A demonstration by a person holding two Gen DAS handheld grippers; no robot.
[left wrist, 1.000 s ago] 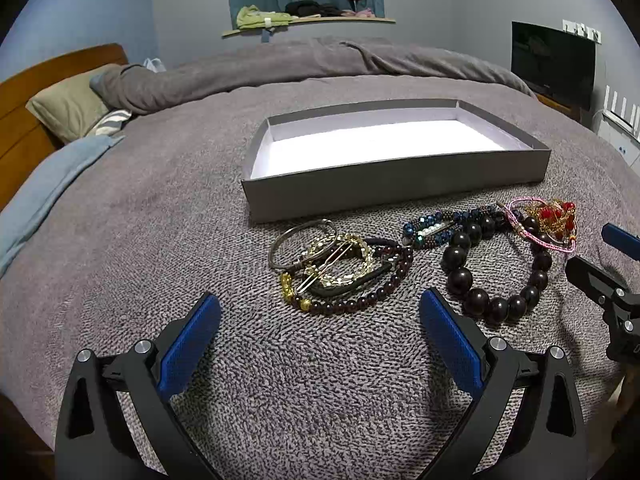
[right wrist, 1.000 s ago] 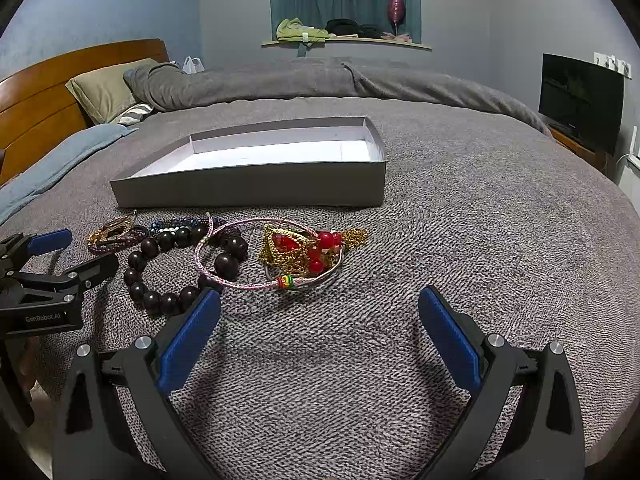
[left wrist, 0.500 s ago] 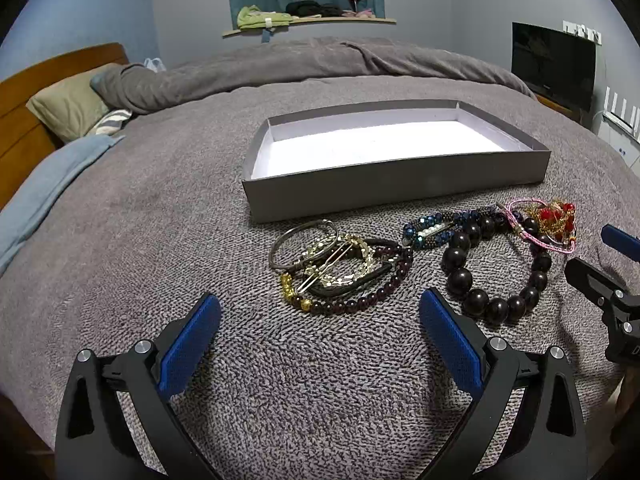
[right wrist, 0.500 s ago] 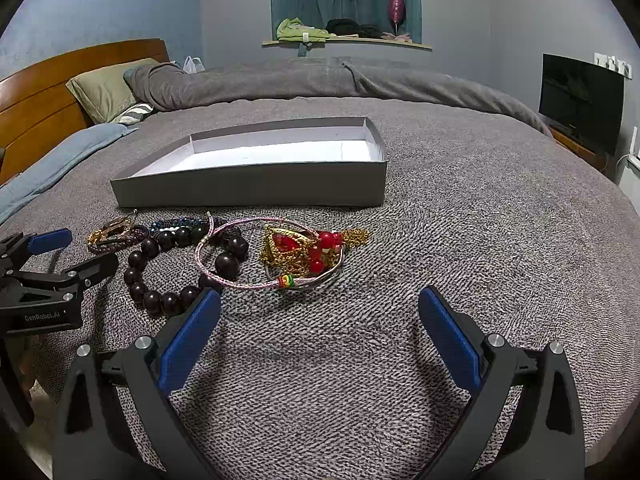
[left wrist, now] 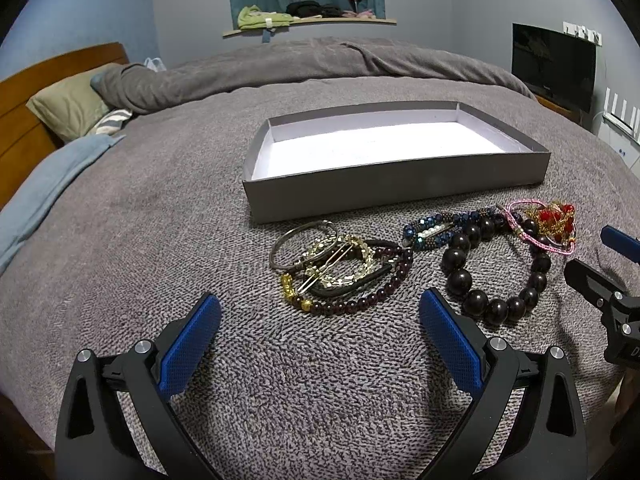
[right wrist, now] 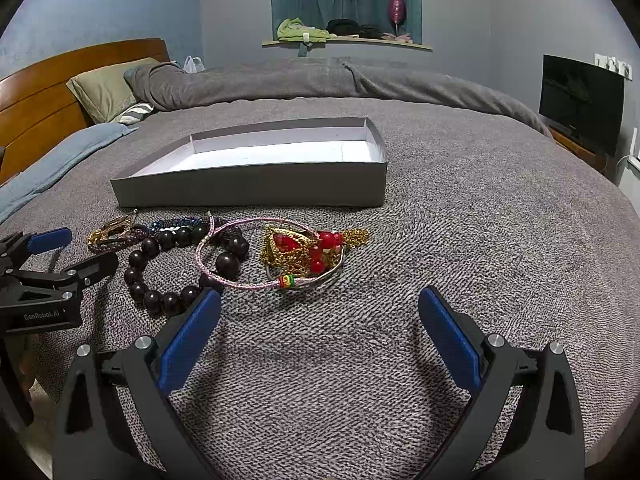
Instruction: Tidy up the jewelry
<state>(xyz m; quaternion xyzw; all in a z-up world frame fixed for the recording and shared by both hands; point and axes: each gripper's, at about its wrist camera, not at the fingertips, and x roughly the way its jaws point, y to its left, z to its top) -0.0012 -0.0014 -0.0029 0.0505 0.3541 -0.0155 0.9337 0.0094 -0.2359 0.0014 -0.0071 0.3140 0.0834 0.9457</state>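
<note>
i have my left gripper (left wrist: 320,332) spread wide with nothing between its blue padded fingers (left wrist: 191,344), low over the grey knitted bedspread (left wrist: 120,248). just ahead of it lies a tangle of a thin silver bangle (left wrist: 298,242), a gold chain bracelet with a hairpin (left wrist: 340,260) and a string of small dark red beads (left wrist: 360,300); none of it touches the fingers. ahead and to the right sits a bracelet of big dark wooden beads (left wrist: 494,268), with a blue beaded strand (left wrist: 432,232) lying at its far edge. beyond the pile, the shallow grey cardboard box with a white inside (left wrist: 400,188) rests on the bedspread with no jewelry in it.

my right gripper (right wrist: 320,332) is also wide apart and holds nothing. directly ahead of it lies a pink braided cord loop (right wrist: 224,280) overlapping the big dark wooden beads (right wrist: 160,300), and inside the loop's right side a heap of gold chain with red beads (right wrist: 308,252). the left finger tip is just beside the dark beads; i cannot tell whether they touch. the grey box (right wrist: 248,188) stands further ahead, and the left gripper (right wrist: 60,256) is off to the left.
</note>
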